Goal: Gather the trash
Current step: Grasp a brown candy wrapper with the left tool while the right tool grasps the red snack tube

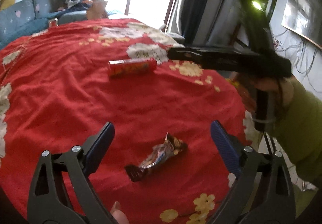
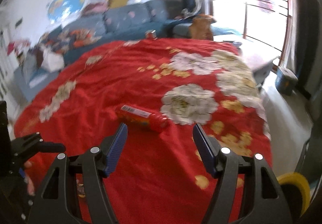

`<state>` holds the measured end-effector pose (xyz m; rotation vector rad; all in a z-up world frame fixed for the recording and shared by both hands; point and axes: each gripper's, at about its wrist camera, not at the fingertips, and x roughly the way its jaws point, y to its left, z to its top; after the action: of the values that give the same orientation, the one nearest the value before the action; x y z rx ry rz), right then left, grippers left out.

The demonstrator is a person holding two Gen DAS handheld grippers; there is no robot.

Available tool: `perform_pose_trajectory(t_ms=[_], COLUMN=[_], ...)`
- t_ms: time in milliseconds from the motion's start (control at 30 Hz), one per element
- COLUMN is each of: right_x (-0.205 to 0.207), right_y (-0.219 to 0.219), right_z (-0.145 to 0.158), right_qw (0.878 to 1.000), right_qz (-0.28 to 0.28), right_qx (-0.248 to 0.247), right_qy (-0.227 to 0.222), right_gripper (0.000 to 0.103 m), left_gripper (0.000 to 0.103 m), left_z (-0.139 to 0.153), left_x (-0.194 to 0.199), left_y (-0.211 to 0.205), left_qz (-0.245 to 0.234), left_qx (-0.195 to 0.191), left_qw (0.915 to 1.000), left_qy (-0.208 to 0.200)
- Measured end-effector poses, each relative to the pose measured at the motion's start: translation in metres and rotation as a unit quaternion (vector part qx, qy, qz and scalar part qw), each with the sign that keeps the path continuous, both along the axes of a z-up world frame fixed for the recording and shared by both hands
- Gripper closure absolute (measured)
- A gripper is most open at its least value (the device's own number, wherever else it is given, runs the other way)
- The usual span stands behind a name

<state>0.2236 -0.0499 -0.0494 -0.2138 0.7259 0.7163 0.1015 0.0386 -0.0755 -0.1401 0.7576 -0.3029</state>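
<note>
A crumpled brown snack wrapper [image 1: 157, 156] lies on the red flowered cloth [image 1: 70, 93], between and just below the blue pads of my left gripper [image 1: 162, 130], which is open and not touching it. Farther off lies a red tube-shaped snack pack [image 1: 132, 67]. The right wrist view shows the same red pack [image 2: 143, 118] just ahead of my right gripper [image 2: 160, 130], whose jaws stand open with nothing between them. The right gripper's black body [image 1: 227, 61] shows at right in the left wrist view, held by a hand in a green sleeve [image 1: 297, 123].
A blue sofa [image 2: 124, 21] with clutter runs behind the table. A small can [image 2: 151, 34] and a brown bag [image 2: 201, 28] stand at the far edge. A bright window [image 2: 251, 2] is at the back right. A blue bin [image 2: 285, 81] and a yellow object [image 2: 293, 189] are beside the table.
</note>
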Motion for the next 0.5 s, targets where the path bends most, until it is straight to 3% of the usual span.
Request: perform_pose_trajectory(t_ms=[333,500], right_x=[0.018,0.034], right_y=[0.063,0.077], right_z=[-0.025,-0.038], right_qw=[0.992,0.987], right_qz=[0.082,0.1], right_qx=[-0.099,-0.125], right_qy=[-0.017,-0.003], right_gripper=[0.038,0.038], left_gripper=[0.039,0.044], left_z=[-0.017,-0.025], left_x=[0.0,-0.001], left_y=[-0.008,-0.011], left_qz=[-0.036,-0.045], left_qx=[0.011,0.019], left_qw=[0.9986,0.9975], left_qy=[0.036,0.051])
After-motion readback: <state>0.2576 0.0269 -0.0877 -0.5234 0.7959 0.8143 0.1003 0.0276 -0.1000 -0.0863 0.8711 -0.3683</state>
